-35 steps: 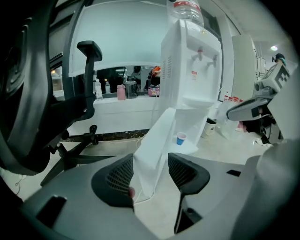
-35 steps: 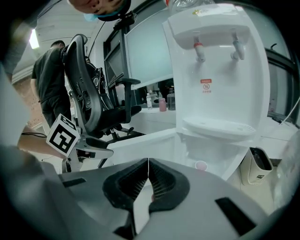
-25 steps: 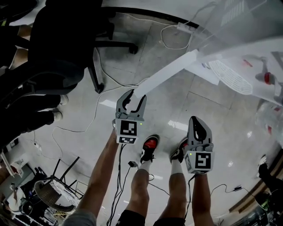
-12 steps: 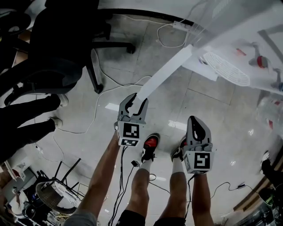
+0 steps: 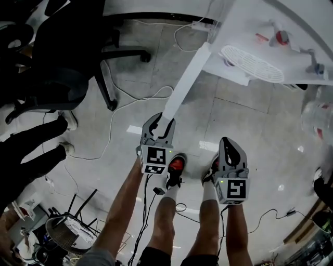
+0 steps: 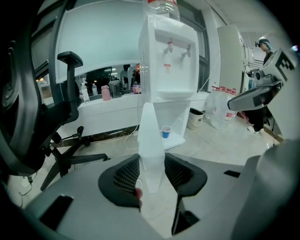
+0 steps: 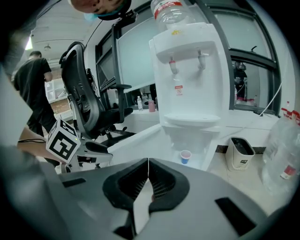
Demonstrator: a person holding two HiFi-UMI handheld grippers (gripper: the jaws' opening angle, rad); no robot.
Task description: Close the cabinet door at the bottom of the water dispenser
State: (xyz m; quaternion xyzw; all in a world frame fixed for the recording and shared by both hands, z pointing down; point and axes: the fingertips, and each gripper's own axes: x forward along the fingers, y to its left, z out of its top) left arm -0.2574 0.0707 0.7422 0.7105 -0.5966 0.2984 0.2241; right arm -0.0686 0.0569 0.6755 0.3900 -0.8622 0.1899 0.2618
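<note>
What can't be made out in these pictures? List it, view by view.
- Head view: the cabinet opening, hidden under the top of the water dispenser.
- Left gripper view: the hinge of the cabinet door, hidden behind the door seen edge-on; the upper part of the water bottle, cut off by the top edge.
- Right gripper view: the red label on the dispenser, too small to read.

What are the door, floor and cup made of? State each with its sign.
Door: likely painted metal or plastic, smooth white, thin flat panel.
Floor: polished tile or stone, glossy reflections, joint lines.
Cup: blue, paper or plastic; too small to tell.
</note>
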